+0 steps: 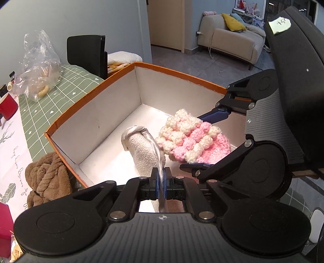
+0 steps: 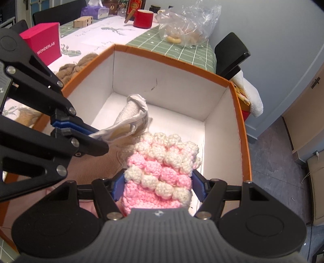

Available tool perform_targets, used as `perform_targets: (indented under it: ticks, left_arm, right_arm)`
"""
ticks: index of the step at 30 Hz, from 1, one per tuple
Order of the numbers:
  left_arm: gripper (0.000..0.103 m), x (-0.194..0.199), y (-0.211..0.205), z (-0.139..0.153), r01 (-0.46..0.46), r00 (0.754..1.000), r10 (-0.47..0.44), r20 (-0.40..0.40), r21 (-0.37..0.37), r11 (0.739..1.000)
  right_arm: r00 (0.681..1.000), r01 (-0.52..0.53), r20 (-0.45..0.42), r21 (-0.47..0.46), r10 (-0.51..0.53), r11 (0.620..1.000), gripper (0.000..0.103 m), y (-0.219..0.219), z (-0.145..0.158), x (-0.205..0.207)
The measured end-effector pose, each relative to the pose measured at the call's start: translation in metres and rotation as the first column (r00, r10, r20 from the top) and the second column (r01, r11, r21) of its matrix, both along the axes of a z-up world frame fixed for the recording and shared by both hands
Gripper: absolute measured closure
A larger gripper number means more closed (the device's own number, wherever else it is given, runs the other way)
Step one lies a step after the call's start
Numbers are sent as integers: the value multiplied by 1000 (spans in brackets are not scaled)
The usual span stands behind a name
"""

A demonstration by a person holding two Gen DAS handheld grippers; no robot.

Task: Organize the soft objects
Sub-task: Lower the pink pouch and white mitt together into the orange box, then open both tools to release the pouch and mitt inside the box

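Observation:
Both grippers hang over an orange cardboard box (image 1: pixel 66 119) with a white inside. My left gripper (image 1: pixel 161 177) is shut on the silky grey edge of a cream terry cloth (image 1: pixel 141 153), which droops into the box. In the right wrist view the same cloth (image 2: pixel 131 113) trails from the left gripper (image 2: pixel 92 132). My right gripper (image 2: pixel 159 185) is shut on a pink and cream bobble-knit piece (image 2: pixel 162 168), pressed between its blue pads. From the left wrist view that knit piece (image 1: pixel 190 139) hangs beside the cloth, inside the box.
A brown twisted plush (image 1: pixel 47 180) lies outside the box on the table. A magenta box (image 2: pixel 45 43), a red mug (image 2: pixel 142 18) and a clear plastic bag (image 2: pixel 186 24) stand farther along the green checked tablecloth (image 2: pixel 188 52). A black chair (image 2: pixel 230 54) stands beside the table.

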State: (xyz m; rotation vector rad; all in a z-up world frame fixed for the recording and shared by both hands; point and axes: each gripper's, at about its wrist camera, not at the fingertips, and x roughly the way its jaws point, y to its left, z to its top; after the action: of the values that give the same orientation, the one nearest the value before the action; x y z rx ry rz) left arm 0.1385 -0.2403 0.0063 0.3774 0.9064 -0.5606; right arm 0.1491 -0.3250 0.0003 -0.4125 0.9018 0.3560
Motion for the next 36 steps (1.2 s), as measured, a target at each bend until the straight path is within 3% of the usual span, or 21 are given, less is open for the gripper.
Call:
perform_targets:
  ticks: [6, 18, 24, 29, 36]
  left_arm:
    - [98, 10, 0, -9, -40, 999, 40, -12, 17, 999]
    - [98, 9, -7, -18, -26, 999, 28, -45, 42, 999]
    - [98, 9, -8, -18, -21, 999, 23, -38, 52, 998]
    - [92, 7, -7, -15, -20, 1000, 21, -19, 52, 998]
    - [70, 8, -2, -4, -26, 1000, 26, 0, 40, 999]
  right_arm:
    - [1000, 22, -12, -14, -22, 1000, 36, 4, -1, 10]
    - [980, 37, -194, -76, -51, 996, 36, 8, -23, 32]
    - [979, 13, -200, -100, -33, 995, 30, 10, -28, 29]
    - [980, 9, -195, -100, -29, 995, 28, 9, -28, 26]
    - [982, -7, -187, -121, -15, 993, 16, 14, -23, 22]
